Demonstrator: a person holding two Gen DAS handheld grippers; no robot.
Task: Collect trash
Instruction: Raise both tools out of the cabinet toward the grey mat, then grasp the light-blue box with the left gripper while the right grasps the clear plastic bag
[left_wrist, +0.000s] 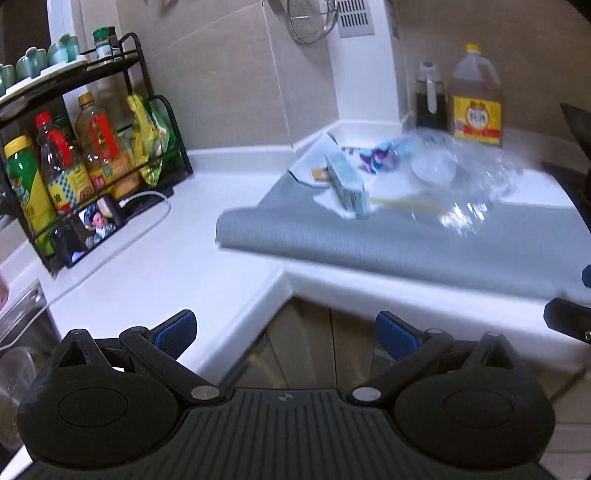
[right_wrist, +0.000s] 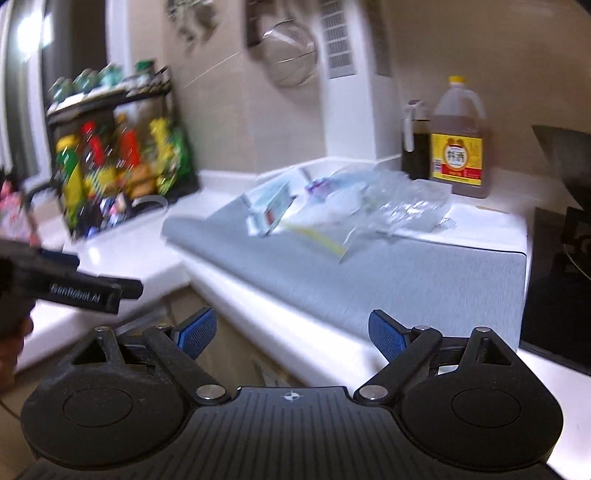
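Both the left gripper (left_wrist: 286, 334) and right gripper (right_wrist: 291, 334) hovered with jaws wide and empty before the tabletop (left_wrist: 155, 266). The crumpled clear plastic bag (left_wrist: 465, 184) looked light, limp and slippery, best pinched at a fold; the small carton (left_wrist: 347, 181) looked stiff, graspable across its narrow sides.

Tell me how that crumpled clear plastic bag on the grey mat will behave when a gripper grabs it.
The clear plastic bag looks thin and crumpled, so it will probably flop and collapse rather than hold shape. It seems light for its bulk. Its glossy film may slip between pads, and it may drag on the grey mat.
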